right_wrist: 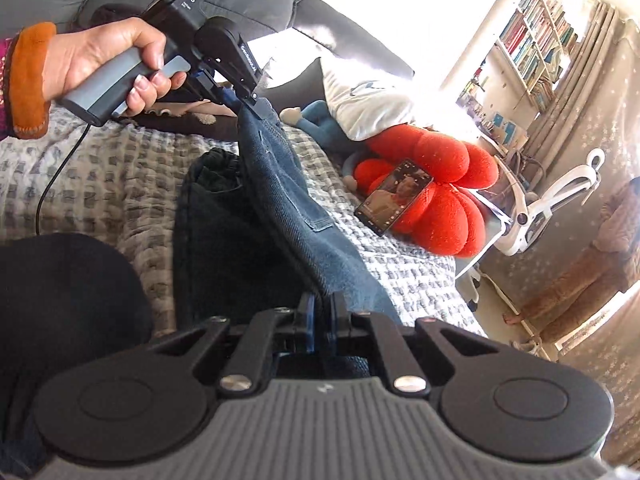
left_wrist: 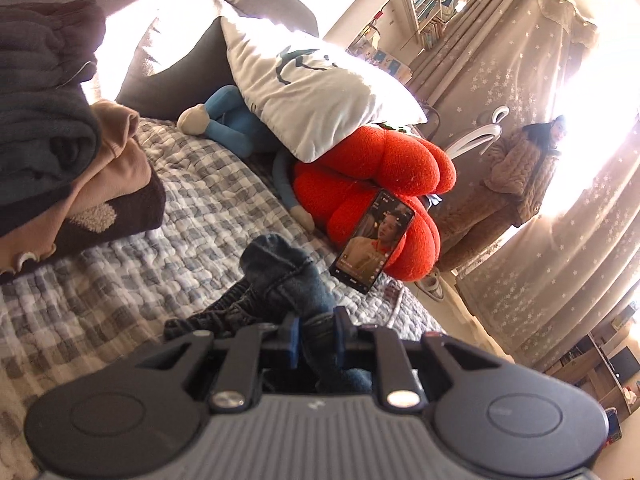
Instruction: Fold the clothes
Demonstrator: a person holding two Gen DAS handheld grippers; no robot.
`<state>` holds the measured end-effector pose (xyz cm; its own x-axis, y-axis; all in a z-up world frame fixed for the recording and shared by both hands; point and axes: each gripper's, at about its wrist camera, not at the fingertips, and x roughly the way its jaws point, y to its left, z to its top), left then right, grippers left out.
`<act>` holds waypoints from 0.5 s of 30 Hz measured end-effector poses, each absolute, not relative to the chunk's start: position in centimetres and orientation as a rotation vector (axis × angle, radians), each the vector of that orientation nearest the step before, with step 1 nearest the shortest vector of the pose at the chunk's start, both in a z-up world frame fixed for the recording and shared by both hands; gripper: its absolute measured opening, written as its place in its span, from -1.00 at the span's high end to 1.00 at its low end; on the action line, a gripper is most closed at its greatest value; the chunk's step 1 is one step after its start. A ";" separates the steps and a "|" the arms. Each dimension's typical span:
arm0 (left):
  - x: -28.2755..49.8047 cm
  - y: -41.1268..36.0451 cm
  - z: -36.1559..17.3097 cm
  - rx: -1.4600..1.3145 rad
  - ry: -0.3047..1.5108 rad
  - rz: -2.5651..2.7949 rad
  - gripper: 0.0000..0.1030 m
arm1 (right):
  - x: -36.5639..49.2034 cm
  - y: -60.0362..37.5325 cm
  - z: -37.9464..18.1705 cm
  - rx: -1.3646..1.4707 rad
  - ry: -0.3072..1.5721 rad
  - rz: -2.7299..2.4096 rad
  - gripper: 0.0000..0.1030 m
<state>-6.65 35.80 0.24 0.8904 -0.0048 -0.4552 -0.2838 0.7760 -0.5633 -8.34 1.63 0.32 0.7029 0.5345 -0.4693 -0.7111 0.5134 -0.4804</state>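
Note:
Dark blue jeans hang stretched between my two grippers above the checked quilt. My right gripper is shut on the near edge of the denim. In the right wrist view a hand with an orange cuff holds my left gripper, which is shut on the far edge. Seen from the left wrist, my left gripper pinches a bunched fold of the jeans between its blue pads. More of the jeans lies crumpled on the quilt below.
A stack of folded clothes sits at the left on the quilt. A phone leans on a red cushion, under a white pillow. A person stands by the curtain; a white chair is beside the bed.

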 end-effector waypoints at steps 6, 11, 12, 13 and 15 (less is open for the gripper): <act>-7.4 36.7 -3.8 -0.671 0.549 0.211 0.67 | -9.8 2.8 -1.8 -0.721 0.333 0.821 0.86; -7.7 36.3 -6.9 -0.649 0.606 0.246 0.67 | -9.7 3.4 -4.4 -0.727 0.419 0.842 0.84; -7.6 36.1 -7.0 -0.625 0.616 0.251 0.66 | -9.6 3.5 -4.8 -0.726 0.437 0.846 0.83; -7.5 35.8 -7.1 -0.600 0.626 0.256 0.66 | -9.5 3.6 -5.2 -0.723 0.452 0.848 0.82; -7.2 35.4 -6.7 -0.559 0.643 0.269 0.63 | -8.9 3.7 -5.9 -0.697 0.487 0.845 0.80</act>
<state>-7.15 35.43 -6.69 0.7727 0.0659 -0.6313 -0.4025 0.8199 -0.4070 -8.86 3.75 -5.89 0.5787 0.5063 -0.6394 -0.8070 0.4688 -0.3591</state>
